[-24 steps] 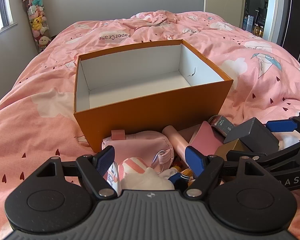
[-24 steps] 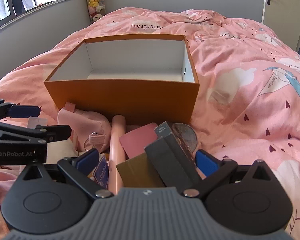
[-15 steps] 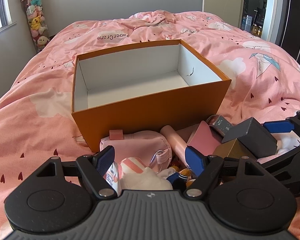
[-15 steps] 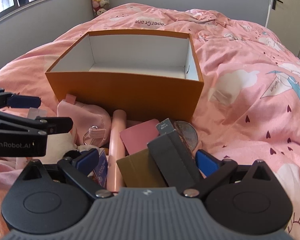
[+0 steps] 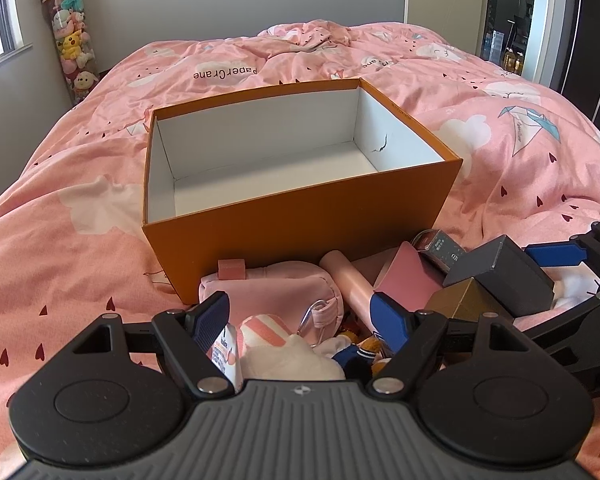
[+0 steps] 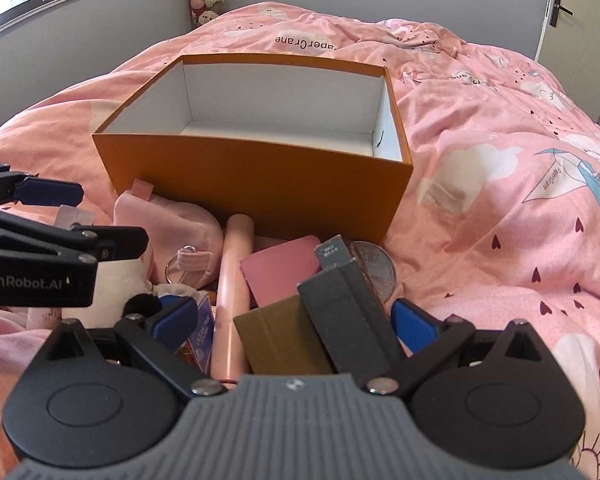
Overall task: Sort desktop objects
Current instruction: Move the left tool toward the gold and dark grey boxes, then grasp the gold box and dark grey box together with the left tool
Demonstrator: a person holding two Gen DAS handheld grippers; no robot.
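Observation:
An empty orange box (image 5: 300, 220) with a white inside stands on the bed; it also shows in the right wrist view (image 6: 256, 184). A pile lies in front of it: a pink pouch (image 5: 276, 288), a pink tube (image 6: 234, 276), a pink card (image 6: 284, 272), a dark grey box (image 6: 344, 320), a gold box (image 6: 278, 340). My left gripper (image 5: 302, 318) is open over a white and pink plush toy (image 5: 284, 350). My right gripper (image 6: 294, 322) is open around the grey and gold boxes.
A pink patterned duvet (image 5: 520, 148) covers the bed. A column of plush toys (image 5: 70, 44) stands in the far left corner. A door (image 6: 556, 12) and grey walls lie beyond. A round silver disc (image 6: 374, 268) lies behind the grey box.
Both grippers have shifted slightly, so the box sits a little differently in each view. The pile has not moved and both grippers stay open.

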